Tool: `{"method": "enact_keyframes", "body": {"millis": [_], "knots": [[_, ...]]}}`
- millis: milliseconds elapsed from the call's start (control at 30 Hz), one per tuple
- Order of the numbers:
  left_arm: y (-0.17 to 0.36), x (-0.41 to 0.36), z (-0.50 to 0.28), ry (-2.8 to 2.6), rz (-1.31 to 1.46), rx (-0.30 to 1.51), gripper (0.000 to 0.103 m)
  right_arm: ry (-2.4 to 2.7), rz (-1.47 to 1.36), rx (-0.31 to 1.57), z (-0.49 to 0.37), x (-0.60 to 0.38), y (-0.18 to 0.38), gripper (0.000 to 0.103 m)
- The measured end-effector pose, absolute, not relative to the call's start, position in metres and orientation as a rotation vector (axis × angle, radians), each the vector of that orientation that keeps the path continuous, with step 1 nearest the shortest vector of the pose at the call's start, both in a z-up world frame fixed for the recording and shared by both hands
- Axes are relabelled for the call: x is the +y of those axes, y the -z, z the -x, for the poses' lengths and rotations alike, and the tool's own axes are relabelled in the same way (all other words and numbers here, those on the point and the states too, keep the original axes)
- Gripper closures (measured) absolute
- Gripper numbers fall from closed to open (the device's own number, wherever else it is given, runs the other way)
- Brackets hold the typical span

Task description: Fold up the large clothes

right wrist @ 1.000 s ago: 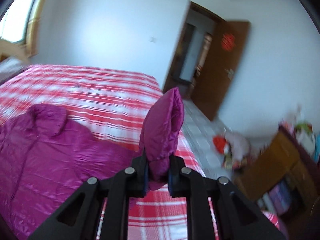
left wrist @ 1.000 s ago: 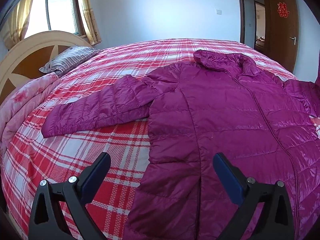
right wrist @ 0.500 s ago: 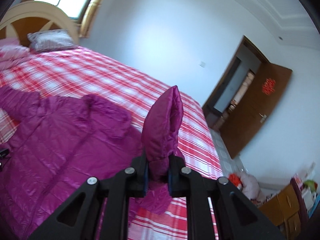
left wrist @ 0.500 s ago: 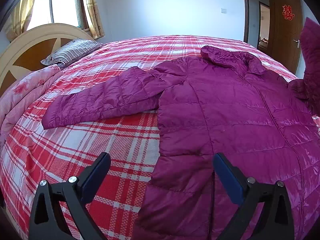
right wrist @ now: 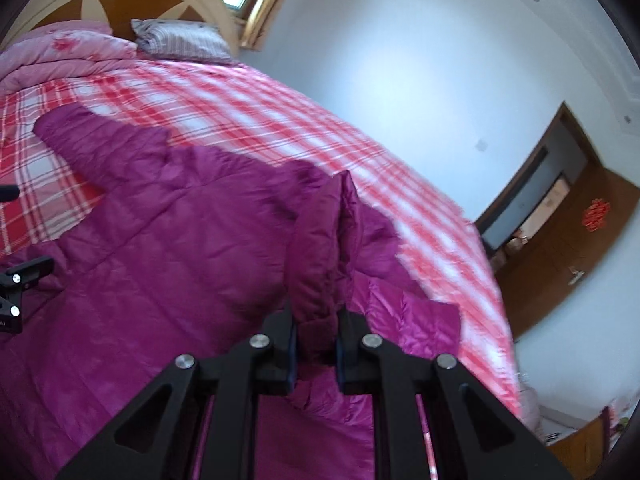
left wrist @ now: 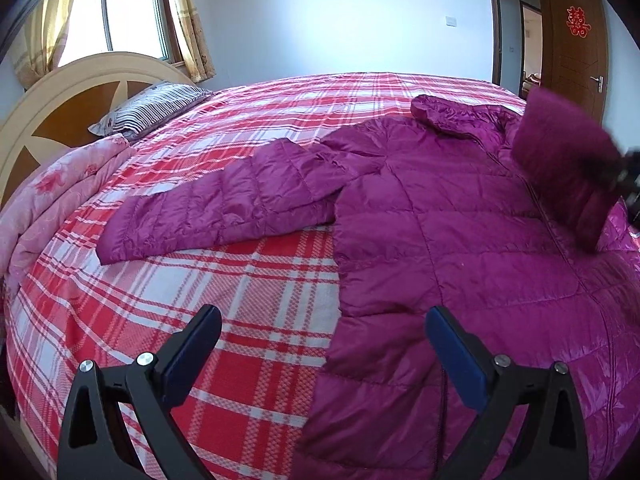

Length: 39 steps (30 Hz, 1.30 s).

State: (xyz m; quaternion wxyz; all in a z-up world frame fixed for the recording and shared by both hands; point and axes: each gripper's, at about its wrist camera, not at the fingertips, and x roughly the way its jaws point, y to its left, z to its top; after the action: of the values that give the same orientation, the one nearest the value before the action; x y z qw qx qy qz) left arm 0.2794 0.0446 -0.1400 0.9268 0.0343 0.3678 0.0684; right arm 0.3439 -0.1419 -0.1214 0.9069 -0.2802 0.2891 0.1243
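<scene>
A large magenta puffer jacket [left wrist: 460,232] lies front-up on a red plaid bed, its left sleeve [left wrist: 224,212] spread out to the side. My left gripper [left wrist: 320,340] is open and empty, hovering over the jacket's lower left hem. My right gripper [right wrist: 316,336] is shut on the cuff of the right sleeve [right wrist: 320,256] and holds it raised over the jacket's body [right wrist: 160,280]. That raised sleeve also shows in the left wrist view [left wrist: 568,172]. The left gripper's tip shows at the edge of the right wrist view [right wrist: 24,276].
The bed [left wrist: 200,280] has a curved wooden headboard [left wrist: 72,96], a striped pillow [left wrist: 152,108] and a folded pink quilt [left wrist: 52,200] at its head. A brown door [left wrist: 576,40] stands open on the far right. A window with curtains [left wrist: 120,12] is behind the headboard.
My right gripper has swung the held sleeve from the bed's edge in over the jacket's body. My left gripper has shifted slightly left and stays open.
</scene>
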Motion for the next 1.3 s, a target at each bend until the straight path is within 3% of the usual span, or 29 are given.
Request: {"method": "enact_keyframes", "body": {"millis": [167,233,267,300,333,533,700,733,800,1000,1133,1300], "knots": [[0.133,0.045,-0.282,-0.148,-0.081,0.745,0.001,-0.309,0.531,0.658,-0.351,-0.123,0.151,0.086],[0.127,0.044,-0.284,-0.142,-0.09,0.738,0.001,-0.347,0.507,0.7,-0.353,-0.118,0.161,0.079],[0.123,0.044,-0.285,-0.14,-0.095,0.731,0.001,-0.387,0.487,0.731,-0.353,-0.117,0.165,0.059],[0.117,0.045,-0.287,-0.145,-0.099,0.718,0.001,-0.443,0.458,0.756,-0.35,-0.116,0.164,0.031],[0.11,0.048,-0.288,-0.158,-0.094,0.701,0.001,-0.486,0.425,0.75,-0.343,-0.117,0.16,0.024],[0.072,0.064,-0.301,-0.192,-0.013,0.628,0.001,-0.55,0.284,0.61,-0.309,-0.15,0.103,0.024],[0.063,0.024,-0.314,-0.115,-0.033,0.599,0.001,-0.406,0.188,0.574,-0.32,-0.213,0.077,0.025],[0.065,0.009,-0.319,-0.086,-0.054,0.598,0.001,-0.314,0.202,0.59,-0.332,-0.226,0.078,0.029],[0.072,-0.023,-0.33,-0.051,-0.101,0.595,0.001,-0.186,0.152,0.625,-0.361,-0.258,0.084,0.049],[0.114,-0.079,-0.37,-0.026,-0.204,0.657,0.001,0.047,-0.032,0.721,-0.429,-0.331,0.126,0.049],[0.152,-0.079,-0.394,-0.125,-0.284,0.748,0.001,-0.001,-0.026,0.797,-0.449,-0.327,0.152,0.049],[0.163,-0.065,-0.401,-0.076,-0.208,0.811,0.001,-0.031,-0.014,0.883,-0.458,-0.322,0.184,0.049]]}}
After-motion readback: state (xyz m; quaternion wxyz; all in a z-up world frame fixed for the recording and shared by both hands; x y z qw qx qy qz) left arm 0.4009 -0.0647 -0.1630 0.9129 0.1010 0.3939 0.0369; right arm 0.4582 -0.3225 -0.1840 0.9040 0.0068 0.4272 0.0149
